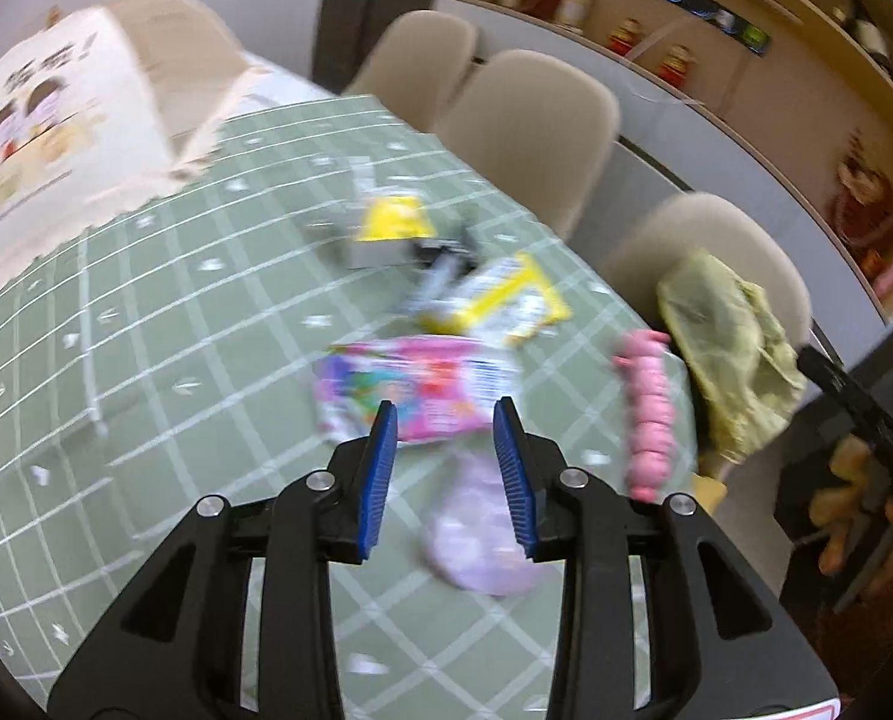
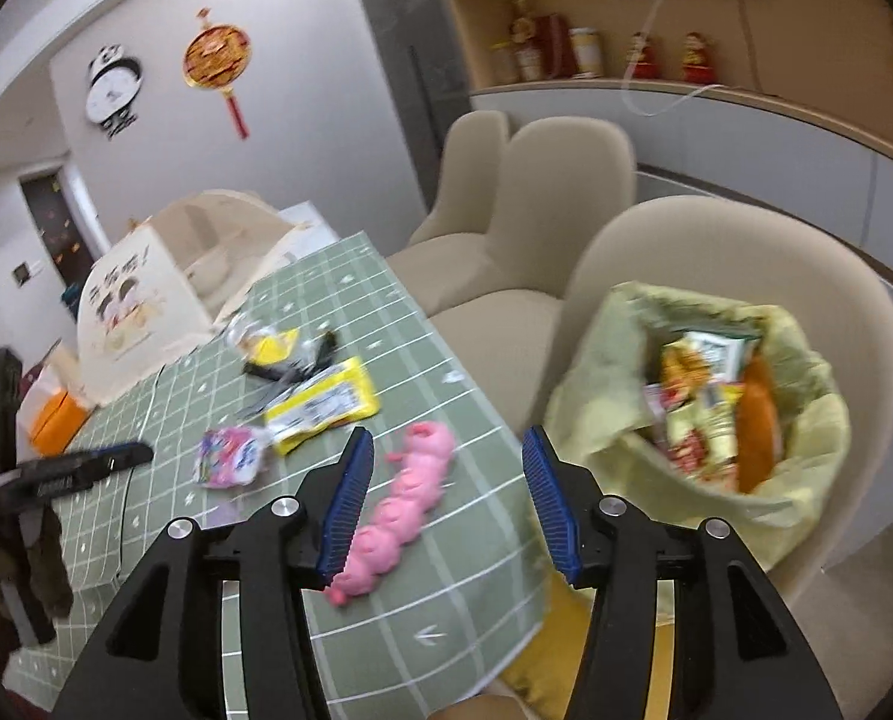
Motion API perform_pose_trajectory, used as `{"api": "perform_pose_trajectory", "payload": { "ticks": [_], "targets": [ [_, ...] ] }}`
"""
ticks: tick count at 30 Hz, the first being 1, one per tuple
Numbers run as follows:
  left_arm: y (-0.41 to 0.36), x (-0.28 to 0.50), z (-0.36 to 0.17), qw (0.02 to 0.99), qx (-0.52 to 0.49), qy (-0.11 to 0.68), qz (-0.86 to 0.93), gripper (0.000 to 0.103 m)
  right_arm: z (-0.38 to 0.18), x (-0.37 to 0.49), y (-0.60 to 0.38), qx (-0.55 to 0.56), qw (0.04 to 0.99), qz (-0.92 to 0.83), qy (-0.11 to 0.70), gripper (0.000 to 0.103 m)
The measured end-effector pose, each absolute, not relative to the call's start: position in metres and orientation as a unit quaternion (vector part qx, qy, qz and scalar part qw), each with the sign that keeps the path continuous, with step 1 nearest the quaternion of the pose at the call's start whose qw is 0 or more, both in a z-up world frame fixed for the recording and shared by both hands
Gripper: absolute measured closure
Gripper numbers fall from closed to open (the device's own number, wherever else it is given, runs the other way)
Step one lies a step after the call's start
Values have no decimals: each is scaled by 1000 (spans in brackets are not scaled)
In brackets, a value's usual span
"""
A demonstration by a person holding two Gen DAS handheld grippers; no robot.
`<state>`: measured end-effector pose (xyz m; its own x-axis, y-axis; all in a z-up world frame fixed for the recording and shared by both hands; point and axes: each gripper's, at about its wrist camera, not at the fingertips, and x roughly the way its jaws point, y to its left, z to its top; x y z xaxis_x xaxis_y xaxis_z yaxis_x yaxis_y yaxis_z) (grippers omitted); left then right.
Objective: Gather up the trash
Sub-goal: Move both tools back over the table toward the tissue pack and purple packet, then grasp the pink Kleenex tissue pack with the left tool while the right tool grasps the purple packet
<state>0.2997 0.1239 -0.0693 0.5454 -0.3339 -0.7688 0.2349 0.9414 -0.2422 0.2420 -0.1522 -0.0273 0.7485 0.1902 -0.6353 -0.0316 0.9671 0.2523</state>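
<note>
Trash is partly collected: your yellow-green bag on the chair already holds wrappers, but the pink wrapper, yellow packet and more still litter the table. Both your left gripper and right gripper are spread, empty.

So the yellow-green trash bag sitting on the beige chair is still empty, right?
Not empty. The right wrist view shows the yellow-green trash bag on the beige chair already holding wrappers and packets; it does sit on that chair.
</note>
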Motion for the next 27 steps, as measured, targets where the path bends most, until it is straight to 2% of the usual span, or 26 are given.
{"api": "perform_pose_trajectory", "payload": {
  "ticks": [6,11,17,23,27],
  "targets": [
    [150,333,-95,875,-51,447,-179,67,-39,237,-115,78,916,86,384,54],
    [133,361,-107,870,-20,449,-201,67,-47,236,-105,78,911,89,394,54],
    [119,387,-125,859,-9,474,-193,67,-82,242,-72,70,884,120,447,54],
    [127,369,-137,828,-61,513,-217,67,-107,248,-26,25,862,148,484,54],
    [145,339,-134,822,-107,518,-210,67,-119,250,-16,86,835,212,500,54]
  ]
}}
